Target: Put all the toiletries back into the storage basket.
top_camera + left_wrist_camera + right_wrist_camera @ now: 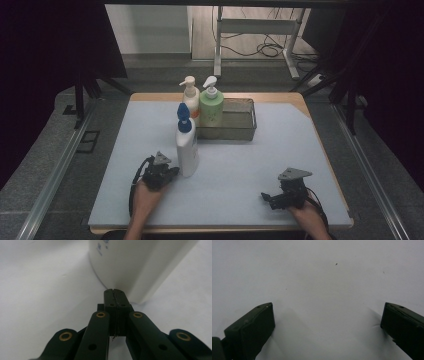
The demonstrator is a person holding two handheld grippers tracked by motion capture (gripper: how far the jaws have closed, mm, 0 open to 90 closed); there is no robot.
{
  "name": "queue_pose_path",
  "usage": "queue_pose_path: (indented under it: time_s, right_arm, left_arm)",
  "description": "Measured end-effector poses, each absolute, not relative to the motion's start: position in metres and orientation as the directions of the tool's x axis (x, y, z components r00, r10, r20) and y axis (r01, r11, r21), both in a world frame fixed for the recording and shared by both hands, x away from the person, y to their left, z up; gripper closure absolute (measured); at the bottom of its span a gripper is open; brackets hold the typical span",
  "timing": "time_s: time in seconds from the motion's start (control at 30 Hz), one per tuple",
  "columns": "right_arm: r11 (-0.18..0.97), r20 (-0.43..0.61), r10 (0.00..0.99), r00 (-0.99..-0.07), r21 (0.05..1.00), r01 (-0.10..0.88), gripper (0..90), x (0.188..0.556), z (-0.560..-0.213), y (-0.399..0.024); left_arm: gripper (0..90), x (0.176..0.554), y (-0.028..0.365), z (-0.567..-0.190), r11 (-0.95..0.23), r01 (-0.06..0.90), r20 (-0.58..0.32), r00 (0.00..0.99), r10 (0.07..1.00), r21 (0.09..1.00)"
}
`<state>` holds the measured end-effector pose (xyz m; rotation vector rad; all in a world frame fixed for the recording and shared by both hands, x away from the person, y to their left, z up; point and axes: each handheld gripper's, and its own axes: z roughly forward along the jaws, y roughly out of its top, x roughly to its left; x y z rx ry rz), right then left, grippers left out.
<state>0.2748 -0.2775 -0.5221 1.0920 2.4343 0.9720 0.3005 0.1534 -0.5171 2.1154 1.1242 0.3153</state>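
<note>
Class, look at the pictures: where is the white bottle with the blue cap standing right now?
In the high view, the white bottle stands upright on the table's left half, beside the left gripper and nearer the person than the metal basket.

The table (310, 165) has a pale grey-white top with a wooden edge showing along its far and right sides. It stands on grey carpeted floor (55, 200), with metal rails (55, 185) running along the floor on both sides. Dark curtains (45, 45) hang at left and right, leaving the sides of the room in shadow. Beyond the table, a lit strip of lighter floor (205, 35) shows a white wall panel (147, 27), a grey metal frame on legs (255, 27), and loose black cables (267, 49) lying coiled on the ground
</note>
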Motion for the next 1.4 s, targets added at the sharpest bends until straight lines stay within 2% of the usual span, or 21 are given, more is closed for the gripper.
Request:
queue_pose_path:
  time_s: [0.7, 1.2, 1.4]
  right_arm:
    - [0.482, 0.001, 0.747, -0.665, 0.689, 0.542, 0.0, 0.275, -0.522, -0.278]
    - [0.482, 0.001, 0.747, -0.665, 0.688, 0.542, 0.0, 0.275, -0.522, -0.278]
    - [0.482, 0.001, 0.747, -0.665, 0.688, 0.542, 0.0, 0.275, -0.522, -0.277]
  left_arm:
    - [88.7, 0.291, 0.106, -0.517, -0.453, 0.552, -0.064, 0.68, 0.73, 0.7]
    - [88.5, 0.299, 0.093, -0.519, -0.458, 0.526, -0.056, 0.698, 0.714, 0.716]
    - [85.3, 0.295, 0.095, -0.515, -0.451, 0.516, -0.055, 0.7, 0.712, 0.728]
